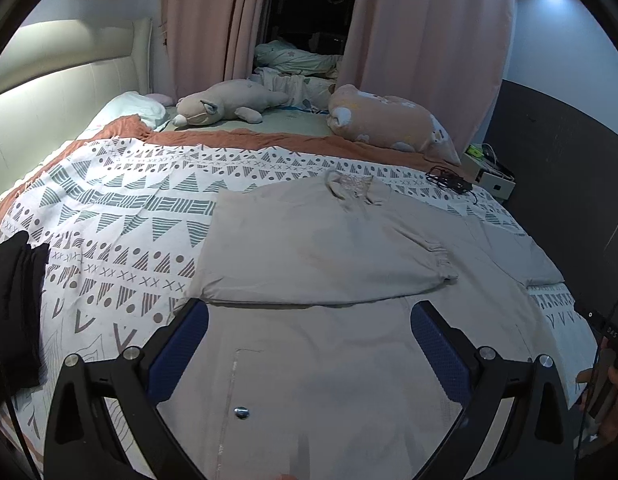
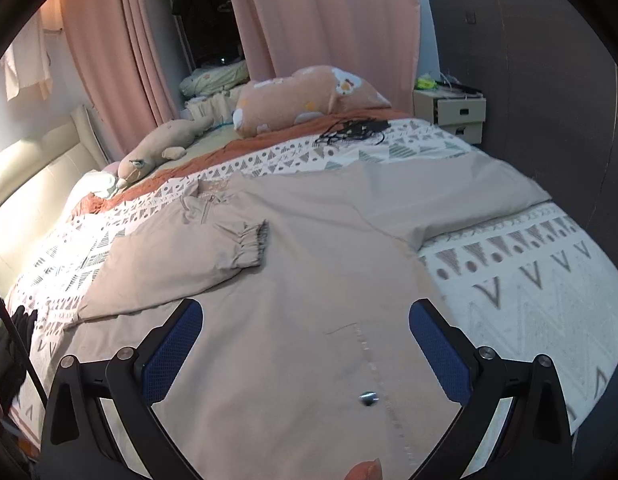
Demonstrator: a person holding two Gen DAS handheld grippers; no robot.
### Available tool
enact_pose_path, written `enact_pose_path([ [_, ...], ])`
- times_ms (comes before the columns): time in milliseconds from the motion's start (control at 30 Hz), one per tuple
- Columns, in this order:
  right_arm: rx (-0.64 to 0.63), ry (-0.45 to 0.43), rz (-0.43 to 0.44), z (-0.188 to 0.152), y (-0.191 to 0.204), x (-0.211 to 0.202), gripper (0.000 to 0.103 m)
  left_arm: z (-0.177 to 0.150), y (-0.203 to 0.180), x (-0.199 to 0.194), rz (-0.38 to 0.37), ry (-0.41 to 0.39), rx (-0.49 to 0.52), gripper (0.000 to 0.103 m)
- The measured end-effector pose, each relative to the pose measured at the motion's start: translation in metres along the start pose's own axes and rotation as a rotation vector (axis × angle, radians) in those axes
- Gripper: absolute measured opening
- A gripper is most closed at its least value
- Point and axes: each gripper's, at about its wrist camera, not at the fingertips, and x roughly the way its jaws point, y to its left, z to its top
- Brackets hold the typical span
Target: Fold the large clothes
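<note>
The beige jacket (image 1: 309,248) lies spread flat on the bed, on top of the patterned bedspread (image 1: 121,216), with its collar (image 1: 351,188) toward the far side and one sleeve folded across the chest, so that the gathered cuff (image 2: 253,244) rests on the front of the garment. The other sleeve (image 2: 469,196) stretches out flat toward the dark wall. A metal snap button (image 2: 369,398) shows on the near front panel, beside a line of stitching. The left tongs (image 1: 309,344) hang over the near part of the jacket with their blue pads wide apart and nothing between them. The right tongs (image 2: 305,344) are likewise released, spread wide above the fabric and gripping nothing. Farther off, two plush toys (image 1: 229,106) lie near the pink curtains (image 1: 429,40), a tangle of black cable (image 2: 353,130) rests on the bedspread, and a small nightstand (image 2: 453,112) stands by the wall.
</note>
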Motion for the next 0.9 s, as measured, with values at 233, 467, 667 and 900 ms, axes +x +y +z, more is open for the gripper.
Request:
enact_pose_path([
  [233,0.032,-0.014,-0.076,0.004,-0.045,-0.009,0.103,0.004,-0.03,0.017,-0.043,0.015,0.007,0.103],
  [467,0.148,0.042,-0.098,0.016,-0.086,0.019,0.103,0.008,-0.055,0.047,-0.063,0.04,0.033,0.103],
  [667,0.282,0.102,-0.074,0.024,-0.135,0.059,0.103,0.005,-0.066,0.08,-0.062,0.058,0.043,0.103],
  [900,0.391,0.106,-0.056,0.036,-0.183,0.097,0.077,0.0,-0.07,0.124,-0.042,0.08,0.038,0.103],
])
